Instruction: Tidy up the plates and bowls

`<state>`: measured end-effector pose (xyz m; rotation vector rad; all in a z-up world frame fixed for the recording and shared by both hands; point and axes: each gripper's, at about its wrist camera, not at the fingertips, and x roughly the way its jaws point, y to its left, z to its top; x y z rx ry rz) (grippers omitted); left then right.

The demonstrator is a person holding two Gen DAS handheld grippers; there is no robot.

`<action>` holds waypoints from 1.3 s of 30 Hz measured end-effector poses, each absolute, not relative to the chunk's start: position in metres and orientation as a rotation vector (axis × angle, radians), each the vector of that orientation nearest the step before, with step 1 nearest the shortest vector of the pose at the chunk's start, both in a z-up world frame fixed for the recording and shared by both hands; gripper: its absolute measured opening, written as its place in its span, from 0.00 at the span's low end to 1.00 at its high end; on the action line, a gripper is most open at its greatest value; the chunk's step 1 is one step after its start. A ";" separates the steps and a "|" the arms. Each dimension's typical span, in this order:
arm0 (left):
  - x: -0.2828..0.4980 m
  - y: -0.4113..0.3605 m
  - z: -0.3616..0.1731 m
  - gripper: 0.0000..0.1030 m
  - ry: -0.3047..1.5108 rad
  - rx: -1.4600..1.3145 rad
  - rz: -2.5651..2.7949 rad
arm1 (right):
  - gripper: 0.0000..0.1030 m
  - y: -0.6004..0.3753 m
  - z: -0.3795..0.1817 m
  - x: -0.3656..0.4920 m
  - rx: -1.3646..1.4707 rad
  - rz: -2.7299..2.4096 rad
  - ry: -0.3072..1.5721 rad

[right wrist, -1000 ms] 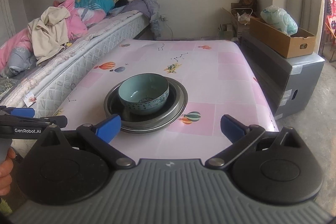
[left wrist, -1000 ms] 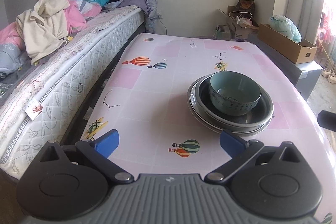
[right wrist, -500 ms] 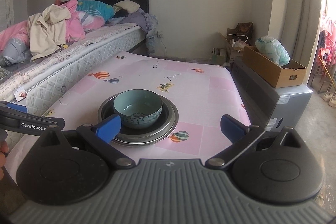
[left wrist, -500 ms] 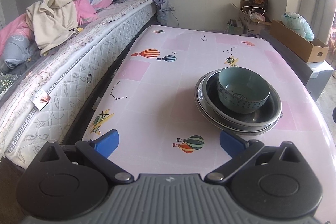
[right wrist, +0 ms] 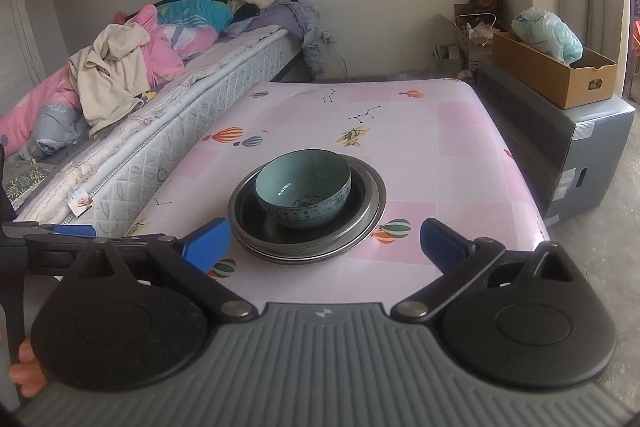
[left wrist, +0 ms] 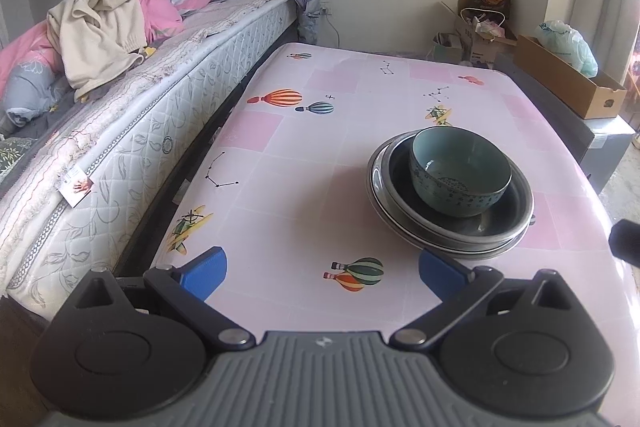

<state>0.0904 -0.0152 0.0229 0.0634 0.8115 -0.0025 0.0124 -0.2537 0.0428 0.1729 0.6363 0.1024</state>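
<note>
A teal bowl (left wrist: 460,171) (right wrist: 304,187) sits inside stacked grey metal plates (left wrist: 480,233) (right wrist: 360,223) on the pink patterned table (left wrist: 320,163) (right wrist: 440,147). My left gripper (left wrist: 322,273) is open over the near table edge, left of and short of the stack, holding nothing. My right gripper (right wrist: 326,243) is open too, hovering just in front of the stack, its blue left fingertip (right wrist: 206,243) close to the plates' near rim. The left gripper (right wrist: 60,239) also shows at the left edge of the right wrist view, with a hand (right wrist: 26,367) on it.
A bed (left wrist: 132,107) with piled clothes (left wrist: 104,27) runs along the table's left side. A grey cabinet (right wrist: 560,147) carrying a cardboard box (right wrist: 560,75) stands at the right. More boxes (left wrist: 476,23) sit against the back wall.
Both grippers have drifted slightly while staying open; the left view has pulled back and tilted so the stack sits further right. The bowl and plates have not moved.
</note>
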 end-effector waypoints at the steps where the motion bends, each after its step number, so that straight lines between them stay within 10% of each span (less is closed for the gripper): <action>1: 0.090 -0.016 0.023 1.00 0.812 0.066 0.000 | 0.99 -0.252 0.042 0.013 0.172 0.107 0.642; 39: 0.088 -0.028 0.023 1.00 0.871 0.054 0.012 | 0.99 -0.241 0.024 0.032 0.145 0.067 0.763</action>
